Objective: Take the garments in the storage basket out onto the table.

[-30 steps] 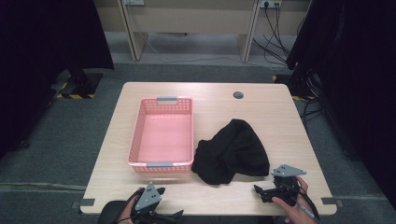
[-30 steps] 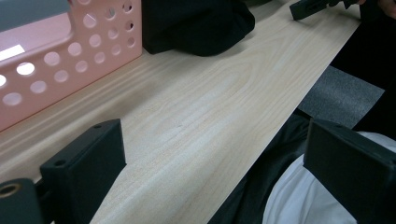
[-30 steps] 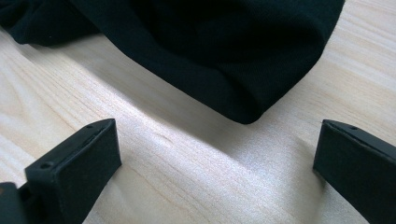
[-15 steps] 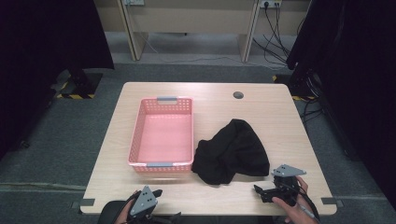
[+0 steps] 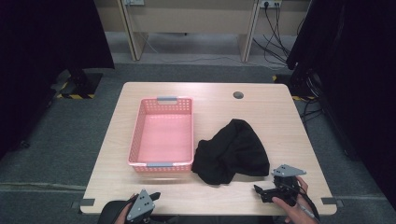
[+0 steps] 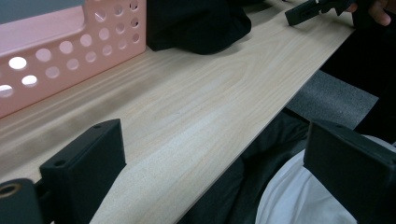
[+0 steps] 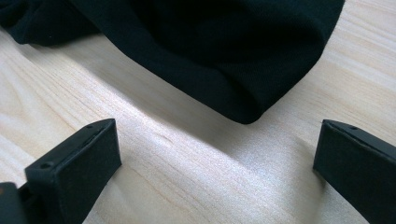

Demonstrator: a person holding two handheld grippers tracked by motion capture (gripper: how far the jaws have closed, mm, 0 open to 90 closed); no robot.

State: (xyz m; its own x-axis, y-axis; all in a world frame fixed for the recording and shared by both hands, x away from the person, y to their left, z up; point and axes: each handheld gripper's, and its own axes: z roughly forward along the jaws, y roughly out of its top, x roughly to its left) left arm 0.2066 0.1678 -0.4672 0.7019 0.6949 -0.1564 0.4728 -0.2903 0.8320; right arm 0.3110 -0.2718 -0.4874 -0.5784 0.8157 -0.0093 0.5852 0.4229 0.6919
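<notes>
While both tongs gape, black cloth (image 7: 224, 51) lies just ahead of right tongs (image 7: 215, 158).

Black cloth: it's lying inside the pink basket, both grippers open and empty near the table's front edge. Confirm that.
Not quite. The high view shows the black cloth on the table, beside the pink basket and against its right side, not inside it. The rest stands: the left gripper and right gripper are open and empty near the front edge.
</notes>
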